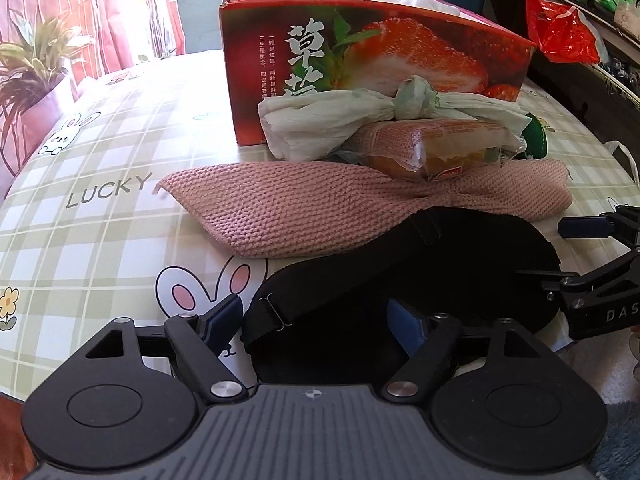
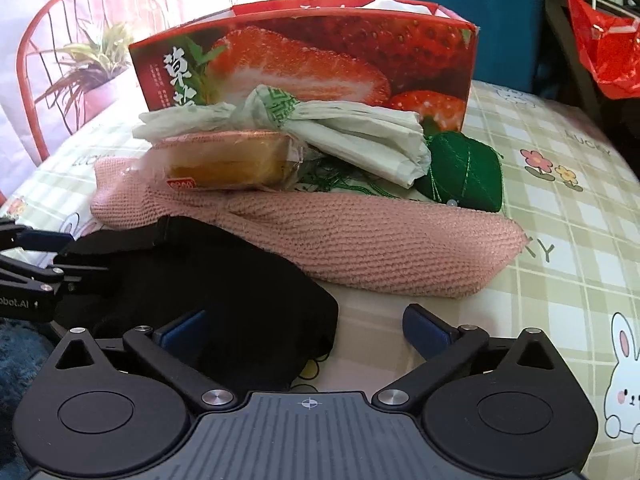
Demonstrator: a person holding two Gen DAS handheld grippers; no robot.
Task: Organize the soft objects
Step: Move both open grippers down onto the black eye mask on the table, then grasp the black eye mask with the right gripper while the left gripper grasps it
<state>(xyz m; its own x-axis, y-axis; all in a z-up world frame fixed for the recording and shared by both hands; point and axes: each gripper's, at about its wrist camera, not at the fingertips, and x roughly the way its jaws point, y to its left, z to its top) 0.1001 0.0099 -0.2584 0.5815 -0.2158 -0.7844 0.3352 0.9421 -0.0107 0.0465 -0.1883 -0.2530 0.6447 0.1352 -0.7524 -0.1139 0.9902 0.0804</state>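
Left wrist: limp black eye mask (image 1: pixel 400 280), seemingly.

"LUCKY" is printed on the checked tablecloth (image 1: pixel 108 190); the strawberry box (image 1: pixel 360 60) carries large white Chinese characters, the first being 草; the neighbouring gripper (image 1: pixel 600 304) reads "DAS", cut off at the picture's edge

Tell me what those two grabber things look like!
Both are black. The left gripper and right gripper each have two thin arms ending in blue pads, silver screws, round black discs, and a ribbed grey body with a small crosshair mark. White lettering shows on their sides.
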